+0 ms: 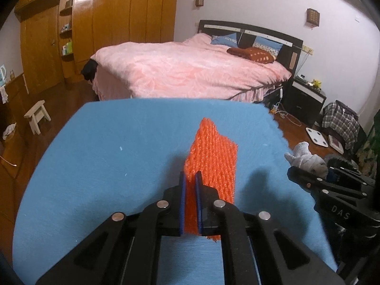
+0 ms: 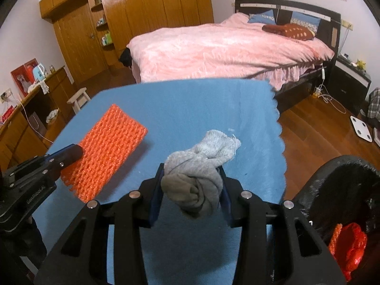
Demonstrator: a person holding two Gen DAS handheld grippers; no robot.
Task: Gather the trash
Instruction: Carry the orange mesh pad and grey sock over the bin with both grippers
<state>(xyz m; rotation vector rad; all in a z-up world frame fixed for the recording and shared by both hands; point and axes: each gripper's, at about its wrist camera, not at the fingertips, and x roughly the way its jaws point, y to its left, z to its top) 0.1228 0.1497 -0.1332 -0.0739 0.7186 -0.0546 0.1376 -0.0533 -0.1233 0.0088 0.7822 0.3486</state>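
My left gripper [image 1: 190, 178] is shut on an orange foam net sleeve [image 1: 213, 156], which stands up above the blue table cloth [image 1: 106, 154]. The net also shows in the right wrist view [image 2: 106, 152], with the left gripper [image 2: 68, 155] clamped on its near edge. My right gripper [image 2: 192, 173] is shut on a crumpled grey cloth glove [image 2: 201, 166] held above the blue cloth [image 2: 190, 109]. The glove also shows at the right of the left wrist view [image 1: 306, 158]. A black mesh bin [image 2: 332, 190] at lower right holds orange and red trash [image 2: 349, 247].
A bed with a pink cover [image 1: 185, 71] stands beyond the table. A wooden wardrobe [image 1: 106, 23] lines the far wall. A small white stool [image 1: 38, 116] is on the wood floor at left. A nightstand [image 1: 306, 95], cables and a white scale [image 1: 317, 136] lie at right.
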